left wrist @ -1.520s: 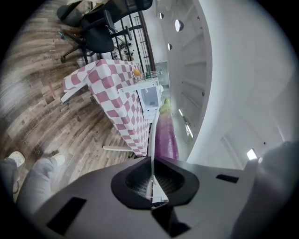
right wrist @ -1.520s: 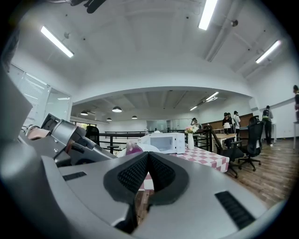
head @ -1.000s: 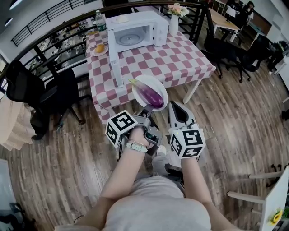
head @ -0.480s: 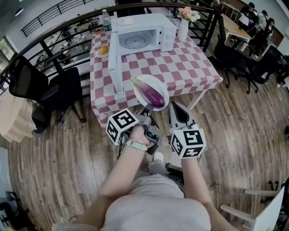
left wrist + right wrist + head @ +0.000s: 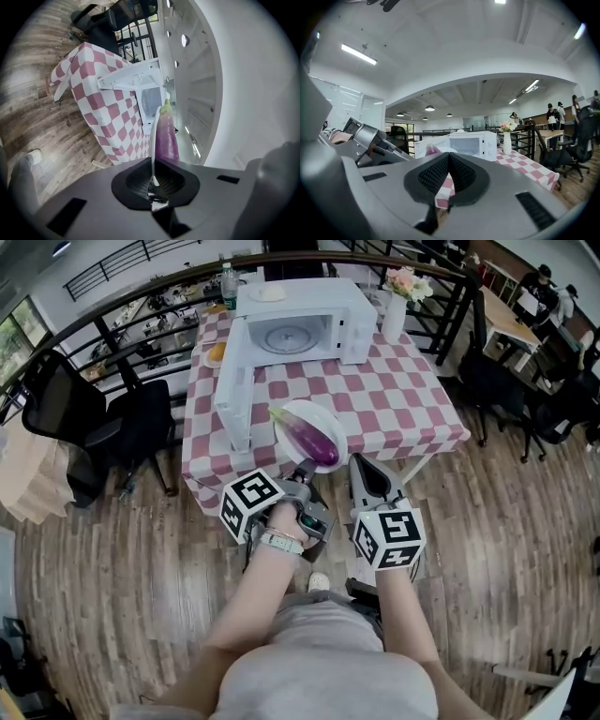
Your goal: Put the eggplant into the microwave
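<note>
In left gripper [image 5: 152, 180]: jaws almost closed, pinched on near rim of white plate [image 5: 289, 414]; plate sticks out ahead, held from one side only
On plate: eggplant [image 5: 317, 440] lying loose, green stem end toward microwave [image 5: 300, 320]
Right gripper [image 5: 447, 161]: jaws together, nothing held, just beside the left, by plate's right side
Ahead: checkered table [image 5: 403, 395], microwave at back, door [image 5: 234, 395] swung wide open to the left, turntable visible, cavity otherwise bare
Stage (judged): carry-in, plate near table's front edge, well short of cavity
Risk 1: thin one-sided rim grip → plate pivots in pads, eggplant rolls off
Risk 2: open door edge near plate's left → clip on approach
Risk 3: plate tilting at cavity sill → eggplant slides out onto table
</note>
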Demonstrator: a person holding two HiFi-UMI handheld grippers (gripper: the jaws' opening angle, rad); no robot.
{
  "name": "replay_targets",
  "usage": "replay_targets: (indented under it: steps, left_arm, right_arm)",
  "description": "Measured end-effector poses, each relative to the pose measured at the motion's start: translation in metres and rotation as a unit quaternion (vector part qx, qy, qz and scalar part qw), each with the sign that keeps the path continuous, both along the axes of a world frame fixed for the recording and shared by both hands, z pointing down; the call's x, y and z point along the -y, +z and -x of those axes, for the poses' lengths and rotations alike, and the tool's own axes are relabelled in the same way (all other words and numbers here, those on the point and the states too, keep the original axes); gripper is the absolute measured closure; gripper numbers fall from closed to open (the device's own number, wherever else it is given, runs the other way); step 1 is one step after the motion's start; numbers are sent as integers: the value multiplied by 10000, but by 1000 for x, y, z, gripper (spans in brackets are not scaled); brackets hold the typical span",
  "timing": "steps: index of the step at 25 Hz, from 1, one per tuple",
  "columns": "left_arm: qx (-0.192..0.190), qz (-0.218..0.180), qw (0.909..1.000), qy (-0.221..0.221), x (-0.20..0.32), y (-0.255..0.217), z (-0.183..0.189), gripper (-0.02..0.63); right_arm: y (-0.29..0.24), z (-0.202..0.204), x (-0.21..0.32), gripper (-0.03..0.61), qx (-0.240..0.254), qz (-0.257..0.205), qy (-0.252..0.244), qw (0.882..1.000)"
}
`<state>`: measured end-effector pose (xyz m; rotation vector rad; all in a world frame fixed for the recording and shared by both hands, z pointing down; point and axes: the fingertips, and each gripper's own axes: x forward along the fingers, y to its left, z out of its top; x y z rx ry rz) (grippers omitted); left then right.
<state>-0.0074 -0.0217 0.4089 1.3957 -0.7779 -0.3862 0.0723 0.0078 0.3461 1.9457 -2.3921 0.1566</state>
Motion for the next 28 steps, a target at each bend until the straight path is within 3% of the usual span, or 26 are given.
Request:
replay_targets:
  steps: [9,28]
  left_arm:
    - [-134,-53,9998,-156,42,5,-26,594]
    - [-110,38,9996,-257,115,28,-51,594]
  right_arm:
    - [3,-24,44,554,-118,-80,-356,9993]
    - [24,-55,119,554,-32,28,-345,9994]
